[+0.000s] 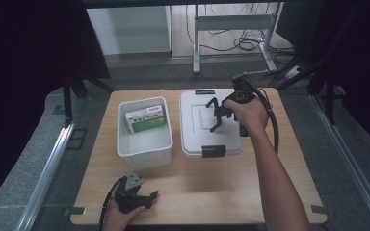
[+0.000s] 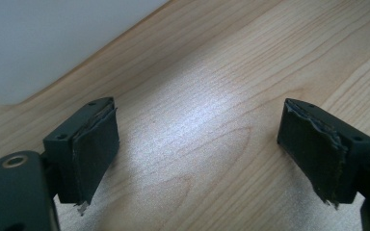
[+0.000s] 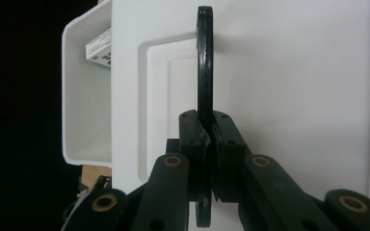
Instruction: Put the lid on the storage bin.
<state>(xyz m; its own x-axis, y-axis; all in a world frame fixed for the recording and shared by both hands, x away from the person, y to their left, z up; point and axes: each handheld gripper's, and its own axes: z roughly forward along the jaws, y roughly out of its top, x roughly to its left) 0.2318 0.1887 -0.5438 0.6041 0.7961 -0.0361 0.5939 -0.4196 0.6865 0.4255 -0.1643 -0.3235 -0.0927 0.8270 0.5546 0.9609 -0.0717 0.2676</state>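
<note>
A white box with a closed lid stands on the wooden table, right of centre, with black latches at its far and near ends. My right gripper hovers over the lid, shut on the lid's thin black handle, which stands on edge between the pads. The same lid lies flat below the jaws in the right gripper view. Near the table's front edge my left gripper rests low in a hand. Its jaws stand wide apart over bare wood with nothing between them.
An open white bin sits left of the lidded box and holds a green and white carton. The bin's wall rises just beyond my left gripper. Dark curtains flank the table, and a metal frame with cables stands behind it.
</note>
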